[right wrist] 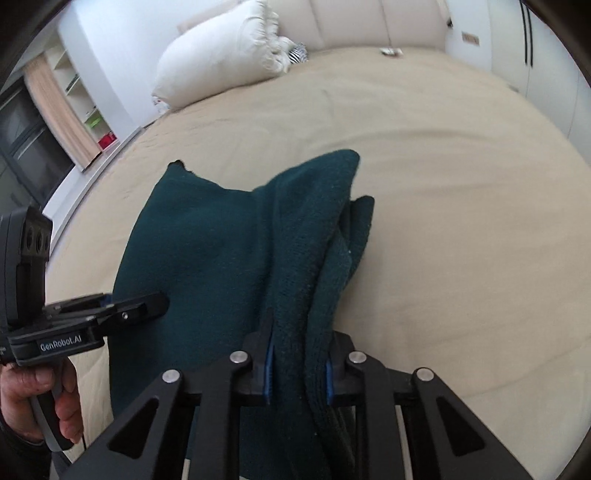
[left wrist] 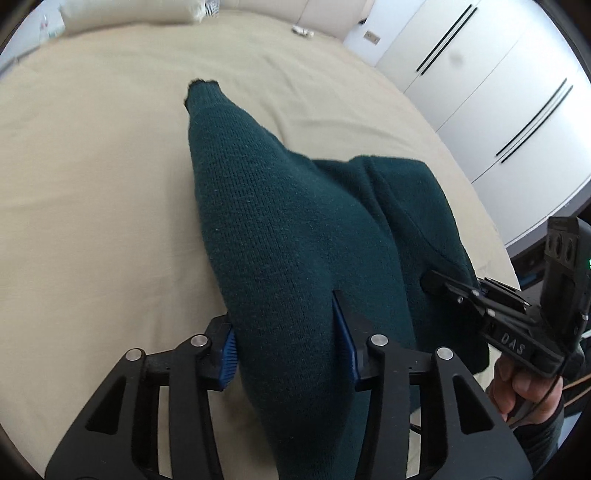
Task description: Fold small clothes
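Note:
A dark green knit sweater [left wrist: 280, 206] lies partly lifted on the beige bed [left wrist: 92, 166]. One sleeve end points away toward the far side. My left gripper [left wrist: 280, 314] is shut on a thick bunch of the knit, its blue pads [left wrist: 343, 332] pressing both sides. In the right wrist view, my right gripper [right wrist: 301, 328] is shut on a folded edge of the sweater [right wrist: 207, 240], where several layers stack up. Each gripper shows in the other's view: the right gripper [left wrist: 439, 282] at the garment's right edge, the left gripper [right wrist: 159, 302] at its left edge, each held by a hand.
White pillows [right wrist: 221, 55] and a striped item [right wrist: 299, 53] sit at the head of the bed. A small object [left wrist: 303, 31] lies near the far edge. White wardrobe doors [left wrist: 480, 92] stand to the right, shelves [right wrist: 81, 110] to the left.

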`<state>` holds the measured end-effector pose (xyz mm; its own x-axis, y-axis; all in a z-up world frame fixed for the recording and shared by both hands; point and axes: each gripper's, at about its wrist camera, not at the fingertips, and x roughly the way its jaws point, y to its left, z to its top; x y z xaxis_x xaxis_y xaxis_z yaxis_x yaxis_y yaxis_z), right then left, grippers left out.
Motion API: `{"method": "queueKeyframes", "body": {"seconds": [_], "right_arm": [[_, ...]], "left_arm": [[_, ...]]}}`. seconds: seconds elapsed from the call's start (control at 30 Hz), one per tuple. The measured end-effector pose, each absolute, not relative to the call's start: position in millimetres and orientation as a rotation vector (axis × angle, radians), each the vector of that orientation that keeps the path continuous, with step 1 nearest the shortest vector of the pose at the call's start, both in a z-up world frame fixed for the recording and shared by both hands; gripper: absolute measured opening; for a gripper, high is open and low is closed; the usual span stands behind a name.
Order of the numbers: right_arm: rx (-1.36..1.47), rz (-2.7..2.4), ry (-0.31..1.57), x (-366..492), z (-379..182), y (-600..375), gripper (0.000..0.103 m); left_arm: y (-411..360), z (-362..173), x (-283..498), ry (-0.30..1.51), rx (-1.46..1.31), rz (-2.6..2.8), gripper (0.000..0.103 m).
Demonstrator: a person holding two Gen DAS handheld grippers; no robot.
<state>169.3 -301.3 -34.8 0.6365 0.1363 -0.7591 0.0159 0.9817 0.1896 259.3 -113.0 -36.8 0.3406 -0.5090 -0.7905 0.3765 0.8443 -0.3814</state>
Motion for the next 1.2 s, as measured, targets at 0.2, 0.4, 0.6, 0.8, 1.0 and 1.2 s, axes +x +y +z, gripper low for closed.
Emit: {"method": "queueKeyframes", "body": {"seconds": [0.2,0.4,0.6,0.8,1.0,1.2], "right_arm": [[0.153,0.125,0.837,119,-11,-243,0.021],[0.192,0.203,0.822,84,-11,-191,0.021],[0.247,0.250,0.884,75,-41,-159,0.021],[0.378,0.222,0.977,90,-104,-175,0.022],[0.555,0.250,0.964,86,-124,-205,0.040],[0.488,0.195,0.907,67,-81,-204,0.043]], "left_arm": [[-58,-3,205,1.025,-0.102,-0.550,0.042],[-7,24,149,0.967,-0.064,-0.492,0.042],[6,-12,131,1.007,-0.090,-0.446,0.042],[22,-77,139,1.088,-0.159,-0.434,0.049],[26,-87,144,1.054,-0.215,-0.451,0.060],[49,-59,132,0.967,-0.198,-0.399,0.060]]}}
